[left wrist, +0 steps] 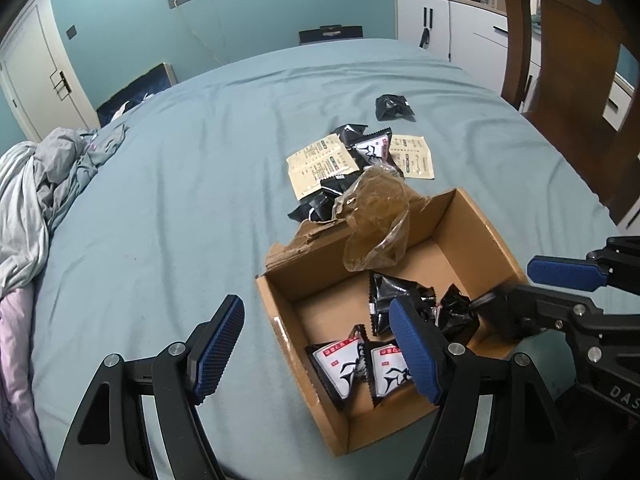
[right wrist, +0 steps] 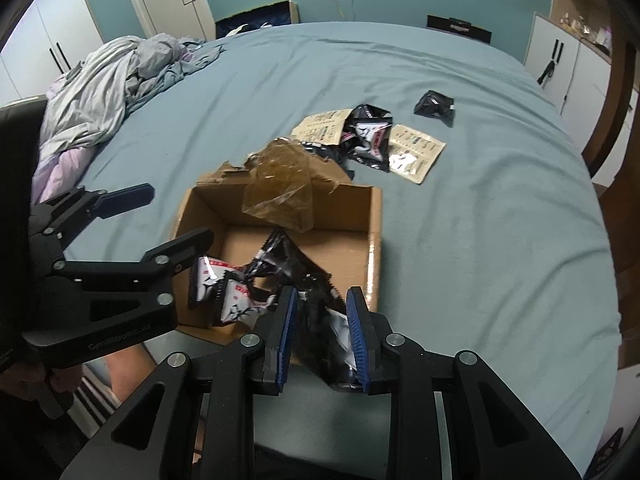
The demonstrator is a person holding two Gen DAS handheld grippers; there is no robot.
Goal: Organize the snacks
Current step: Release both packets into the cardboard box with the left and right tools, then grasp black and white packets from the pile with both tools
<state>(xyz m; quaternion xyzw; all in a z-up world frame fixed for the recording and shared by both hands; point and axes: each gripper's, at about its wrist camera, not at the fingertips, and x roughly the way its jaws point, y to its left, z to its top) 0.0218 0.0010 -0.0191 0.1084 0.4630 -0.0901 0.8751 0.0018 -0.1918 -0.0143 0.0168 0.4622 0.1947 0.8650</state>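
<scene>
An open cardboard box (left wrist: pixel 276 320) lies on the blue bed sheet (left wrist: pixel 180 200). Inside it are two black-and-white snack packets (left wrist: pixel 344 368) and a black packet (left wrist: pixel 388 300). My left gripper (left wrist: pixel 316 348) is open over the box's near left corner, with nothing between its pads. My right gripper (right wrist: pixel 322 336) is shut on a black snack packet (right wrist: pixel 320 344) at the box's near edge (right wrist: pixel 374 240). In the left wrist view the right gripper (left wrist: pixel 514 286) enters from the right. Behind the box lie more loose packets (left wrist: pixel 360 152), beige sachets (left wrist: pixel 320 164) and a lone black packet (left wrist: pixel 394 107).
Crumpled clear plastic wrap (left wrist: pixel 376 216) hangs over the box's torn far flap. Rumpled bedding (left wrist: pixel 48 184) is heaped at the bed's left. A wooden chair (left wrist: pixel 560 80) and a white cabinet (left wrist: pixel 452 28) stand at the right. A hand (right wrist: pixel 36 376) holds the left gripper (right wrist: pixel 180 212).
</scene>
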